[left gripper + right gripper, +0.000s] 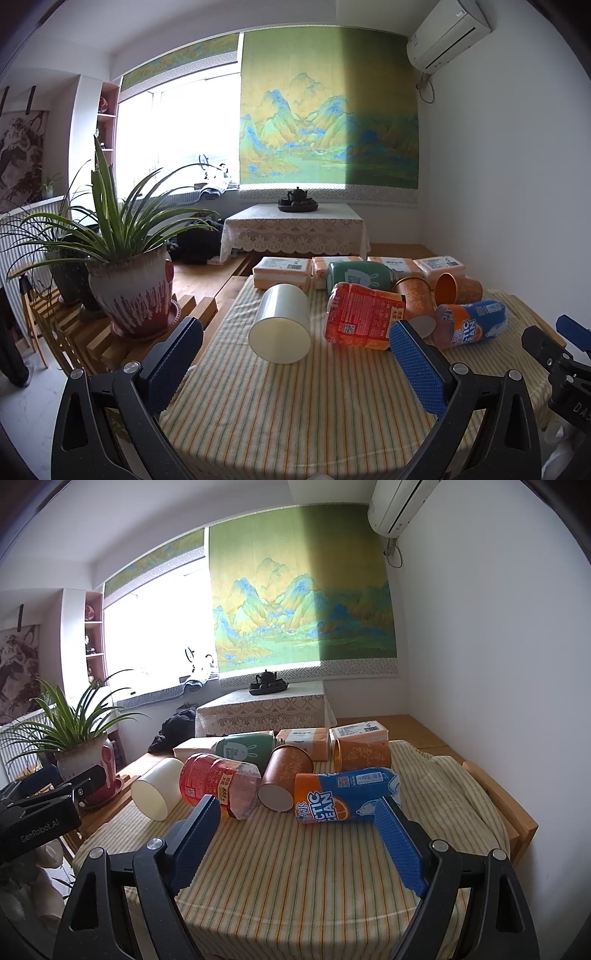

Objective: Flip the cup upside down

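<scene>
Nothing is being held at this moment; the flip is not yet started as far as the frames show. The left gripper (295, 363) is hovering low over the striped tablecloth (295, 413) with its blue pads (419, 373) wide apart and nothing between them. The right gripper (301, 843) is hovering the same way, pads spread, empty. The white cup (280, 325) is lying on its side on the cloth, its pale round end facing the left camera, just ahead of the left gripper and a bit left of the red bottle (364, 314). Can't tell from here whether that facing end is the mouth or the base. Beside it a pile of clutter is lying tipped over: the red bottle, an orange and blue bottle (343, 797), a green bottle (356, 277), and two orange patterned cups (284, 779) (362, 755), also on their sides. Tissue packs (282, 271) are sitting along the far edge. A potted plant (135, 288) is standing off the table to the left. The white cup looks like the likely target since the left tool is lined up on it, but the orange cups are candidates too. Everything is left to do: approach, close on a cup, lift, turn it mouth down, set it standing on the cloth.
</scene>
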A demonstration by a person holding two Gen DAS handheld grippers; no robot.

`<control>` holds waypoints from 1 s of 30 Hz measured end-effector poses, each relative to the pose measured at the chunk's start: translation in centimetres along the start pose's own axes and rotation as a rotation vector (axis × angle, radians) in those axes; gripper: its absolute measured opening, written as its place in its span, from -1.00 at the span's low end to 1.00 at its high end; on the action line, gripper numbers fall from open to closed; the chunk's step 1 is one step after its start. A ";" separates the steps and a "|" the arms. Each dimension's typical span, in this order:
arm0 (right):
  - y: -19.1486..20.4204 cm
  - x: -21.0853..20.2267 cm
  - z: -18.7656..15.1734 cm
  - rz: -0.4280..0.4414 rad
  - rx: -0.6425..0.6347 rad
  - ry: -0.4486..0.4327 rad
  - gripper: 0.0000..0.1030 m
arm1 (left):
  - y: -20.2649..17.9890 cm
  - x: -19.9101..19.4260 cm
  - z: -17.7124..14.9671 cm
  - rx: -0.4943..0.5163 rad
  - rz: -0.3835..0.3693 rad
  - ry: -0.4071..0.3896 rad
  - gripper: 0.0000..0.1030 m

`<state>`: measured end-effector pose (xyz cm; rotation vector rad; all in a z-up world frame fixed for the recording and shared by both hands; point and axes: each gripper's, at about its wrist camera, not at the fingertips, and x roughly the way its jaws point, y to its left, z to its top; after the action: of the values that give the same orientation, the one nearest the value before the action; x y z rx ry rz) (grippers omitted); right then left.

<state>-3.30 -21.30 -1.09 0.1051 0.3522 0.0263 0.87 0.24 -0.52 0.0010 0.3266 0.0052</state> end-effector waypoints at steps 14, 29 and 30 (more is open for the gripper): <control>-0.2 0.2 0.0 0.000 0.009 0.001 0.74 | -0.3 0.2 -0.1 0.005 -0.001 0.002 0.99; -0.3 0.3 0.0 -0.003 0.009 0.002 0.74 | -0.4 0.2 -0.2 0.008 -0.004 0.001 0.99; -0.3 0.3 0.0 -0.003 0.009 0.001 0.74 | -0.4 0.2 -0.2 0.008 -0.004 0.002 0.99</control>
<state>-3.07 -21.58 -1.23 0.1130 0.3537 0.0218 0.97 -0.18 -0.82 0.0084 0.3283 -0.0005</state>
